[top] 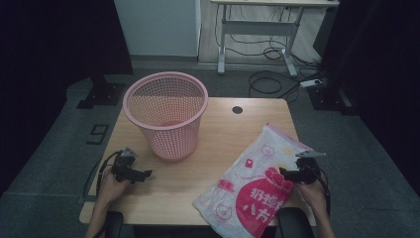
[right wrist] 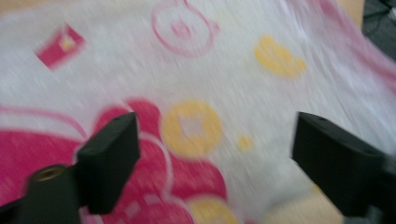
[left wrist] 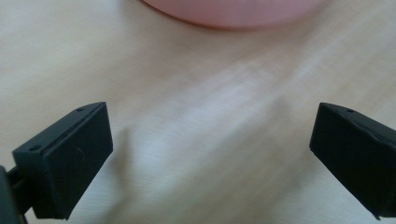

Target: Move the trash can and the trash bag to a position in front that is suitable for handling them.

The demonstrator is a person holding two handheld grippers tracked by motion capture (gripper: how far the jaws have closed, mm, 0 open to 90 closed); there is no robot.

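Two grippers are held low over a pale wood-grain bench (top: pixel 218 148). A thin, crinkled plastic bag (top: pixel 250 183), white with pink and yellow prints, is spread flat at the near right; the right gripper (top: pixel 287 174) is poised above it, its blocky black jaws spread, pinching nothing. The left gripper (top: pixel 143 174), jaws likewise spread, is pointed toward a round pink mesh basket (top: pixel 166 114).
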